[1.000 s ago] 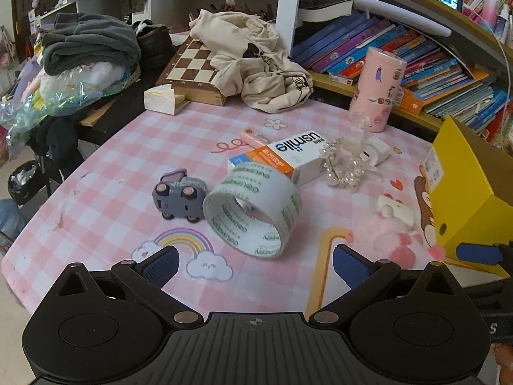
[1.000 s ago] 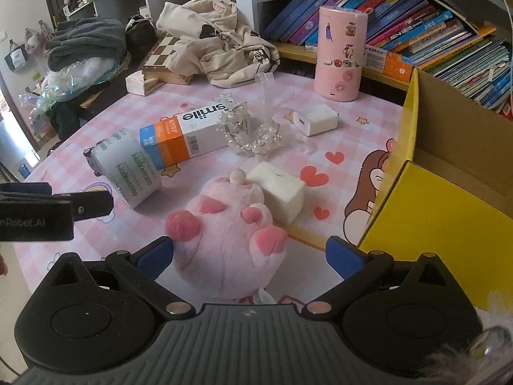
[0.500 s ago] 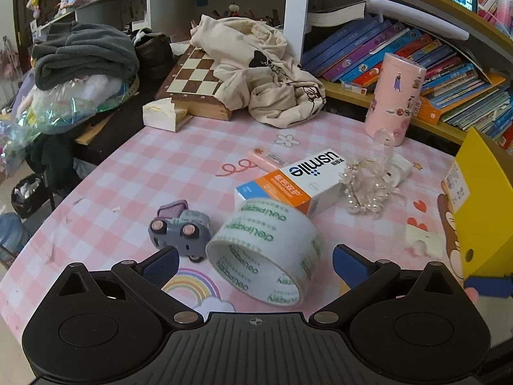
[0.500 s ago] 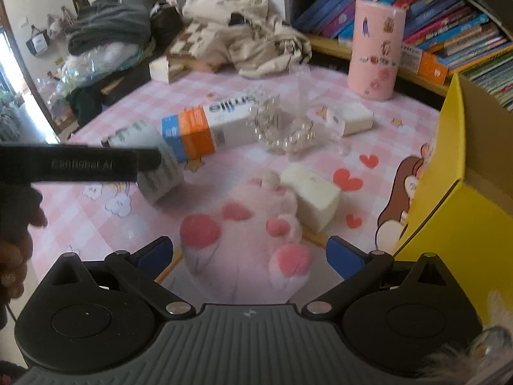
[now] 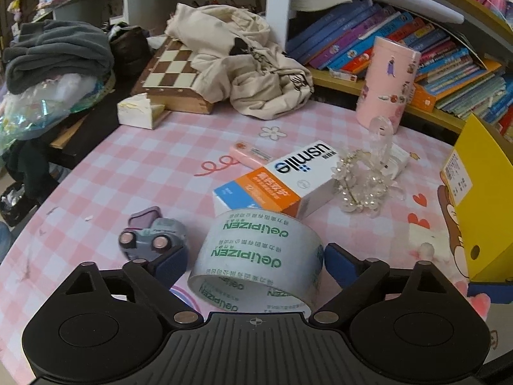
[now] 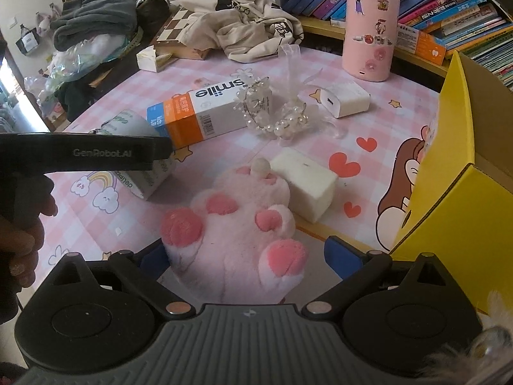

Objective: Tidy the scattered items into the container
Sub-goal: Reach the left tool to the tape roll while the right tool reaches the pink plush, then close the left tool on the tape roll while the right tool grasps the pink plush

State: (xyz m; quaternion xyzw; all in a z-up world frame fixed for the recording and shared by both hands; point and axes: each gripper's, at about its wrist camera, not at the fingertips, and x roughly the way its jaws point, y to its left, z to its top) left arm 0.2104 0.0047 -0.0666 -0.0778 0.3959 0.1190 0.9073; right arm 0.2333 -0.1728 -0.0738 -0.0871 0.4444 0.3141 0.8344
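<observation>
While angled steeply down over pink checked cloth [image 5: 134,166], L gripper [image 5: 256,261] straddles tape roll [image 5: 256,256], jaws just closing, pads near, contact unclear. R gripper [image 6: 245,256] likewise around pink plush [image 6: 237,231], narrowing slightly, not pinching. Yellow box [image 6: 449,199] at right edge.

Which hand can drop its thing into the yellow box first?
Probably the right. The right gripper straddles the pink plush toy right beside the yellow box. The left gripper, closing around the tape roll, sits farther away.
</observation>
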